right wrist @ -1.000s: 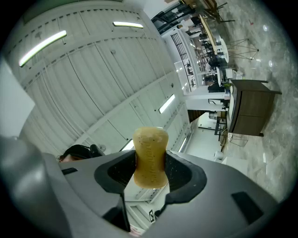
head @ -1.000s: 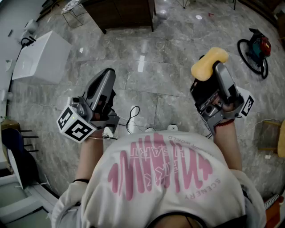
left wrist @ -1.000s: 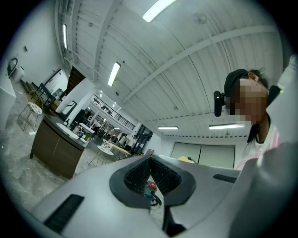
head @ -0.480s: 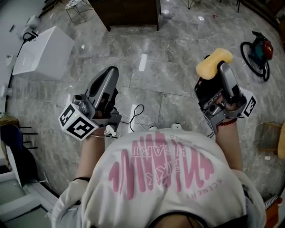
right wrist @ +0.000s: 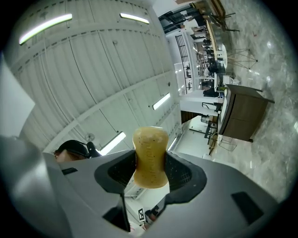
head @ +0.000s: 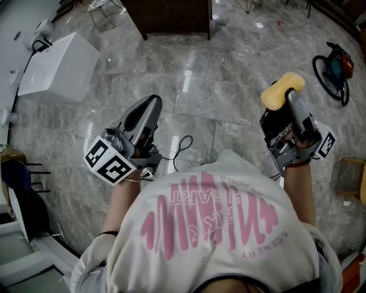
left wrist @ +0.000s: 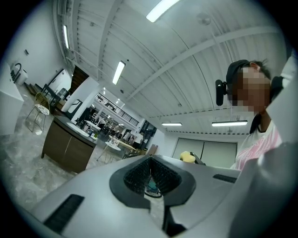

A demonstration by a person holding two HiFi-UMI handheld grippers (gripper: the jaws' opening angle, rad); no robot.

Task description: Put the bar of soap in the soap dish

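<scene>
A yellow bar of soap (head: 281, 91) sticks out of my right gripper (head: 286, 98), which is shut on it and held up over the marble floor at the right of the head view. In the right gripper view the soap (right wrist: 150, 157) stands on end, pinched at its waist between the two black pads. My left gripper (head: 150, 106) is at the left of the head view, tilted up and shut with nothing in it. In the left gripper view its jaws (left wrist: 150, 175) are closed and the soap (left wrist: 187, 157) shows small beyond them. No soap dish is in view.
A white box (head: 60, 70) stands on the floor at the far left. A dark wooden cabinet (head: 171, 14) is at the top. A red and teal tool with a black hoop (head: 333, 68) lies at the far right. A black cable (head: 180, 147) loops on the floor.
Both grippers have drifted slightly right and down in the head view as the person moved. The soap stays clamped in the right gripper; the left stays shut.
</scene>
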